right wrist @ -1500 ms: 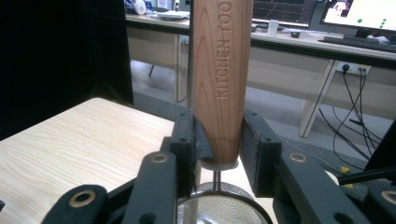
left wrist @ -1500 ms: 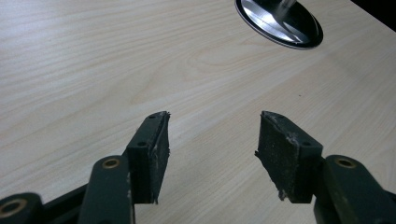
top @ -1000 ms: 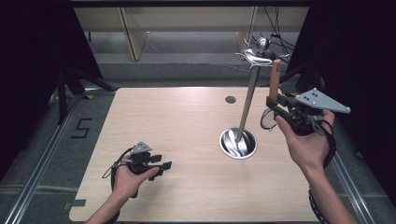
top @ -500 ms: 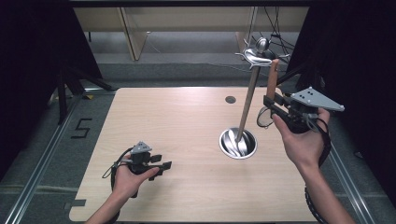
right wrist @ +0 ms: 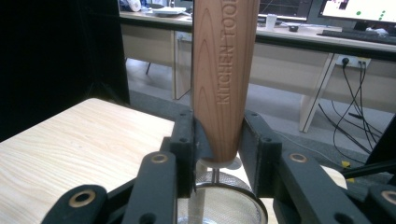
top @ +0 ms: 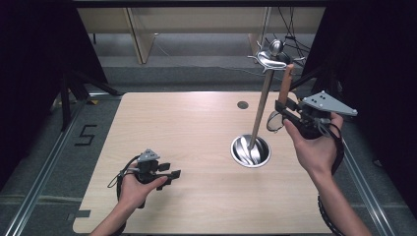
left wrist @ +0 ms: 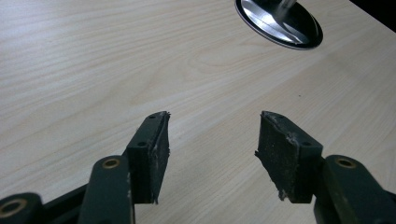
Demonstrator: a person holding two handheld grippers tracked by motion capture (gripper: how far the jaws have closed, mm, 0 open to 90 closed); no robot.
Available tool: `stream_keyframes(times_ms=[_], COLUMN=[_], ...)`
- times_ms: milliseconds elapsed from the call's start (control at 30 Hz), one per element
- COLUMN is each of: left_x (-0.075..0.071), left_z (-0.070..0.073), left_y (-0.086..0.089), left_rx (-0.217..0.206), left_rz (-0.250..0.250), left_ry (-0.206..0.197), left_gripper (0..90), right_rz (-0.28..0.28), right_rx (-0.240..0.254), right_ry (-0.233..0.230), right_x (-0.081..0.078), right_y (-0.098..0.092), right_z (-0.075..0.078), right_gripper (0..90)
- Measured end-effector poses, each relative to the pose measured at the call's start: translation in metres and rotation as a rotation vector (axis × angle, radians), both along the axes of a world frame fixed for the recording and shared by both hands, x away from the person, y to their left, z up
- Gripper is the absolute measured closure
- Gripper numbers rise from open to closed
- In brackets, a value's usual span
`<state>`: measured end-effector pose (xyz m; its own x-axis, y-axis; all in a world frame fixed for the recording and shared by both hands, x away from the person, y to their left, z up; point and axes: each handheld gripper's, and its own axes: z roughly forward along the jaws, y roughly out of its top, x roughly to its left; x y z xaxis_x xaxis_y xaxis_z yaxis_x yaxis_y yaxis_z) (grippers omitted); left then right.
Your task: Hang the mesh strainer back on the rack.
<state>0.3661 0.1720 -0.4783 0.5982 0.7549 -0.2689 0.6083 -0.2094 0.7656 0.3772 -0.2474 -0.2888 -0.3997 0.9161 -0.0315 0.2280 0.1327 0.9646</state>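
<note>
A metal utensil stand [top: 259, 115] rises from a round shiny base [top: 251, 151] on the wooden table, with hooks at its top [top: 272, 58]. Held above the table just right of the stand's pole, my right gripper [top: 287, 109] is shut on a small strainer. Its wooden handle [top: 285, 81] points up and its mesh bowl [top: 273, 121] hangs below the jaws. In the right gripper view the handle [right wrist: 225, 70], stamped "KITCHEN TOOL", is pinched between the jaws of the right gripper [right wrist: 219, 140]. My left gripper [top: 169, 174] rests low near the table's front left, open and empty [left wrist: 212, 140].
The light wooden table [top: 187, 128] has a small dark round hole [top: 242, 104] near its far edge. Dark curtains stand at both sides. Desks and cables lie beyond the far edge. The stand's base [left wrist: 280, 23] lies ahead of the left gripper.
My right gripper has shifted a little to the left, toward the stand's pole, with the strainer still in it. The left gripper has stayed where it was.
</note>
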Motion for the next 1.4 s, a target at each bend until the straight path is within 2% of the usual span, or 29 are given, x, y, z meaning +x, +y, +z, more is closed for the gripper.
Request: stream_keyframes(times_ms=[100,233,467,500,567,700,800,833,867,933,1033,1100,1133,1167,1233,1300,1400], left_x=[0.000,0.000,0.000,0.000,0.000,0.000,0.000,0.000,0.000,0.000,0.000,0.000,0.000,0.000,0.000,0.000,0.000], left_z=[0.000,0.000,0.000,0.000,0.000,0.000,0.000,0.000,0.000,0.000,0.000,0.000,0.000,0.000,0.000,-0.001,-0.001], left_y=[0.000,0.000,0.000,0.000,0.000,0.000,0.000,0.000,0.000,0.000,0.000,0.000,0.000,0.000,0.000,0.000,0.000], left_rx=[-0.001,0.007,-0.003,-0.003,-0.008,-0.003,-0.003,-0.003,-0.003,-0.007,-0.010,0.006,0.007,-0.002,0.001,0.002,0.002], left_rz=[-0.007,0.005,-0.004,-0.004,-0.002,-0.005,-0.005,-0.005,-0.003,-0.002,0.001,0.008,0.005,-0.004,-0.005,-0.005,-0.004], left_ry=[0.005,0.000,0.003,0.004,0.004,0.003,0.003,0.004,0.004,0.004,0.005,0.001,0.001,0.003,0.002,0.003,0.003], left_gripper=[42.5,42.5,42.5,42.5,42.5,42.5,42.4,42.5,42.5,42.4,42.5,42.5,42.4,42.5,42.5,42.5,42.4], right_rz=[0.000,0.008,0.005,0.011,0.008,0.019,0.015,0.016,0.012,0.015,0.011,0.023,0.008,0.020,0.012,0.009,-0.009], right_rx=[0.005,-0.005,-0.018,-0.033,-0.033,-0.079,-0.066,-0.095,-0.094,-0.105,-0.088,-0.091,-0.082,-0.099,-0.095,-0.099,-0.085], right_ry=[0.020,0.006,0.019,0.002,0.001,-0.040,-0.019,-0.060,-0.055,-0.057,-0.029,-0.028,-0.019,-0.019,-0.012,-0.019,0.004], right_x=[0.000,0.002,0.001,0.001,0.001,0.000,-0.003,-0.001,-0.003,-0.003,-0.007,-0.007,-0.010,-0.011,-0.014,-0.015,-0.018], right_y=[0.002,0.001,0.002,0.002,0.002,0.001,0.003,0.001,0.000,-0.001,-0.005,-0.008,-0.009,-0.014,-0.019,-0.023,-0.026], right_z=[-0.002,-0.004,-0.004,-0.004,-0.003,-0.001,-0.002,-0.002,-0.004,-0.004,-0.010,-0.011,-0.012,-0.014,-0.017,-0.020,-0.024], right_gripper=[69.0,68.9,68.2,67.1,66.3,61.0,55.6,53.9,49.9,49.3,46.3,46.0,45.6,45.1,44.4,43.9,43.3])
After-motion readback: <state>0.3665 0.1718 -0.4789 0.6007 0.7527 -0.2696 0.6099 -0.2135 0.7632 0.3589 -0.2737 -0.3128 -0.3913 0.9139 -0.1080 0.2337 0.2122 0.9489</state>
